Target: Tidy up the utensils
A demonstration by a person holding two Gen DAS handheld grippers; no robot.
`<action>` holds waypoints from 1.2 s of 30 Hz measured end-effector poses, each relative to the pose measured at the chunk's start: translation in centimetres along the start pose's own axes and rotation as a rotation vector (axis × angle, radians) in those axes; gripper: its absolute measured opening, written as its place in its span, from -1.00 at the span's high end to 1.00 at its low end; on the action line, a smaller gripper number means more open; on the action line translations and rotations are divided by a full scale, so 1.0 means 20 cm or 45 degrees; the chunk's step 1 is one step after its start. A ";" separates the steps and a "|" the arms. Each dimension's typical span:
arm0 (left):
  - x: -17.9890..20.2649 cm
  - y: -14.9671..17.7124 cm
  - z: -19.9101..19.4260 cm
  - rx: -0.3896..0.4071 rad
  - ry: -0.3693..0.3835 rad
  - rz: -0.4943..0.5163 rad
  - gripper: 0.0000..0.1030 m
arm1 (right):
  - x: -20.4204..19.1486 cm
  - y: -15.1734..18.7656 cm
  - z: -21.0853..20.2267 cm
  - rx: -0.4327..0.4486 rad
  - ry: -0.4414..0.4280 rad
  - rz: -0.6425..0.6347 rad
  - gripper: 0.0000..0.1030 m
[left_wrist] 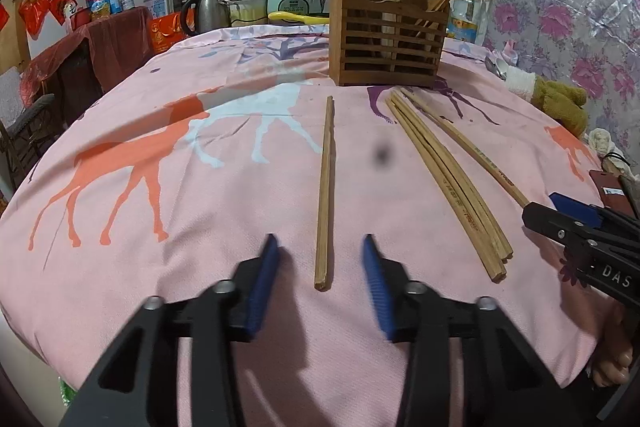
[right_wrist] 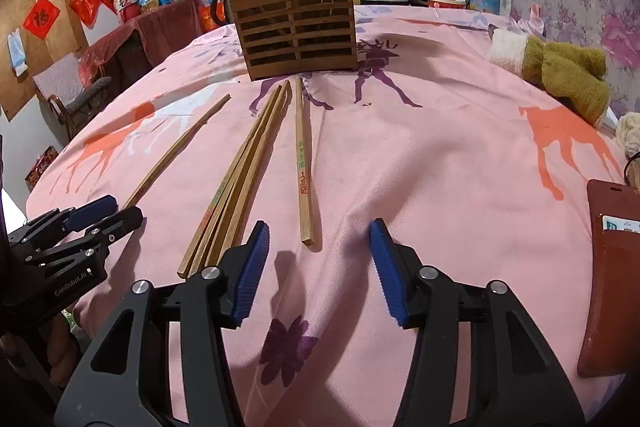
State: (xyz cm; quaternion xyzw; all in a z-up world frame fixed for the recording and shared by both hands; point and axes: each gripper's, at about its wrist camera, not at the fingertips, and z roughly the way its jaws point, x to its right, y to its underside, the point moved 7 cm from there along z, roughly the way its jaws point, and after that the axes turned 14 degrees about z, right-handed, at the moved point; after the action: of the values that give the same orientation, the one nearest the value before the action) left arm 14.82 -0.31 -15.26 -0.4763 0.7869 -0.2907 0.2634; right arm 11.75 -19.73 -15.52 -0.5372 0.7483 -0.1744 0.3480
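Observation:
A wooden slatted utensil holder stands at the far side of the pink tablecloth, with a few chopsticks upright in it; it also shows in the right wrist view. Loose chopsticks lie in front of it: a single one, a bundle of several, and another single one. My left gripper is open, its jaws either side of the near end of the single chopstick. My right gripper is open, the printed chopstick's near end between its jaws.
A brown-and-white plush toy lies at the right edge of the table. A red card holder lies near right. Kettles, pots, a rice cooker and bottles crowd the counter behind the table. A chair stands at left.

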 end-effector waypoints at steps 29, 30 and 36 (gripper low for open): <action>0.01 -0.05 -0.06 0.032 0.027 0.010 0.89 | -0.02 -0.03 -0.12 0.102 -0.001 -0.038 0.86; 0.01 -0.06 -0.07 0.038 0.026 0.010 0.89 | -0.02 -0.04 -0.13 0.110 -0.002 -0.040 0.86; 0.00 -0.10 -0.15 0.071 0.032 -0.005 0.89 | -0.04 -0.07 -0.20 0.158 -0.016 -0.049 0.87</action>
State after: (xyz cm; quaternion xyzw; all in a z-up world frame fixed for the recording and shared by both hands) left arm 13.93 -0.53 -11.84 -0.4668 0.7808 -0.3189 0.2661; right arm 10.01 -19.88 -11.62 -0.5301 0.7234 -0.2237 0.3817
